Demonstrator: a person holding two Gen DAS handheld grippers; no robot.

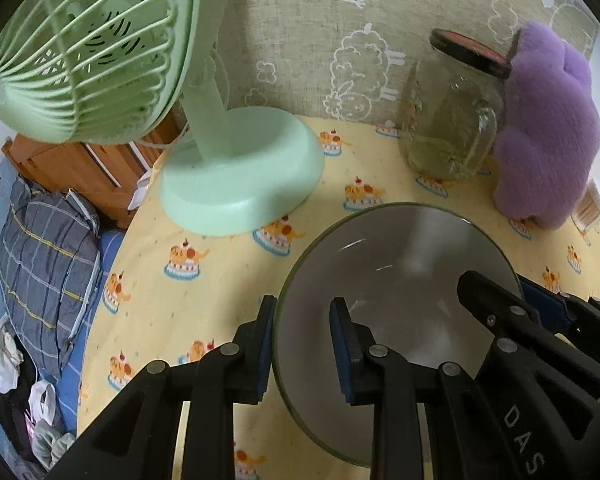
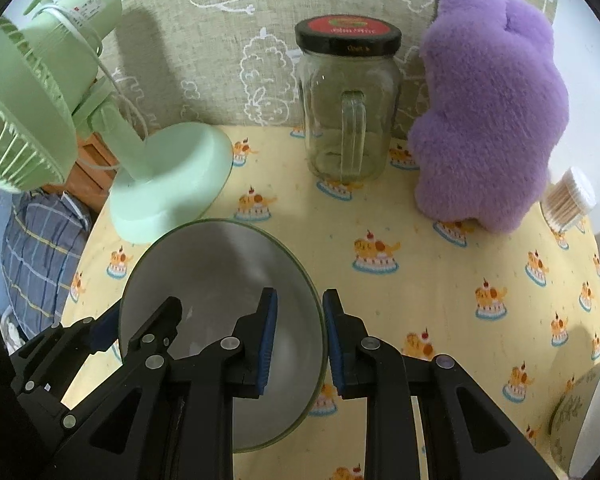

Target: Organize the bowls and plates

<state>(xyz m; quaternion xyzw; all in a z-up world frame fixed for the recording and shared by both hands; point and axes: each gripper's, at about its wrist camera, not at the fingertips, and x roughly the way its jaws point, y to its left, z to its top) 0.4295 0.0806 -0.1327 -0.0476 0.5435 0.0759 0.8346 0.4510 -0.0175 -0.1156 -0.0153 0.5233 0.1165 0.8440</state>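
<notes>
Left wrist view first. Looking past the green fan [image 1: 240, 172] at far left, down onto a yellow tablecloth [image 1: 220, 280]. Straddling the near-left rim of the grey bowl [image 1: 400, 272] with the left gripper [image 1: 304, 308]: one blue pad just outside the wall, the other well inside, jaws parted wide, nothing pinched. Sitting just right of the fan's base and nearer the cameras, that bowl, mouth up; hard to say whether flat on the cloth or tipped a little.

Over to the right wrist view. Same story on the bowl's far side from the fan: right gripper [image 2: 300, 300] astride the rim, inner pad clear of the wall, outer pad just beside it, jaws partly apart, no grip made. Further right of the fan, against the backdrop, a lidded glass jar [image 2: 348, 108], then a purple plush [image 2: 488, 112], then a tub of cotton swabs [image 2: 568, 200] furthest from the fan. No plates anywhere in shot.

Judging the step: lining up a two-handed pick of the bowl, hold not yet taken. Next, probably: close both sets of jaws squarely on the thin rim, evenly, then lift level. Worth watching: a smooth wall slipping between the pads, and the fan's base close by on the way up.
</notes>
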